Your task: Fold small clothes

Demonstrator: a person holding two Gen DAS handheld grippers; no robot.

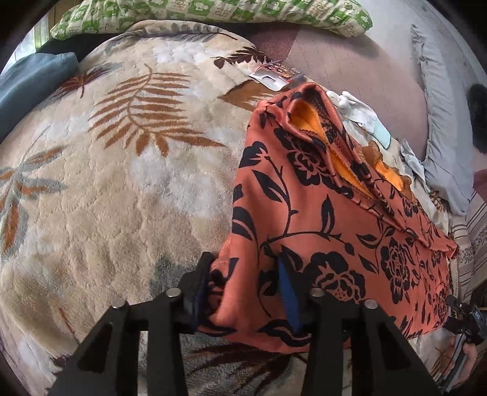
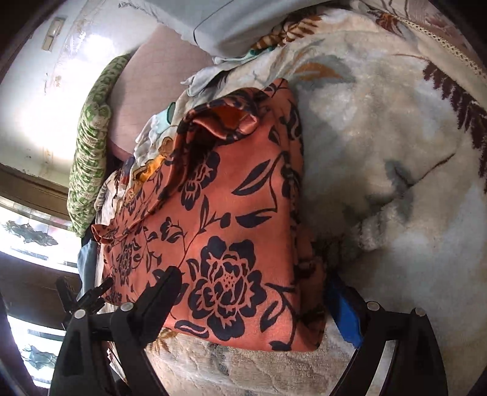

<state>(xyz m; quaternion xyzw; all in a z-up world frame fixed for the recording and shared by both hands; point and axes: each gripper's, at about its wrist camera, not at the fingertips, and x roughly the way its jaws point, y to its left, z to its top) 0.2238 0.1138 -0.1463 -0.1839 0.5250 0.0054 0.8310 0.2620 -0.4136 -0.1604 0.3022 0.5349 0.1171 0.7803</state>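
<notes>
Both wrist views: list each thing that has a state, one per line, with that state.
Orange flowered garment: partly folded, near edge between both grippers' fingers, collar end rumpled.
Left gripper: partly closed around the garment's edge.
Right gripper: wide open, fingers either side of the garment.
Leaf-patterned blanket: spread out under the garment.
White clothes: unfolded, crumpled beyond the garment.
Green pillow: lying flat at the far edge.

The left claw (image 1: 246, 292) sits at the lower middle of its frame, its fingers (image 1: 287, 292) set a moderate way apart with fabric gathered between them. The right claw (image 2: 255, 304) spreads wide across the bottom of its frame, one finger at lower left, the other at lower right. The person's right hand (image 1: 465, 356) shows at the lower right edge of the left view.
</notes>
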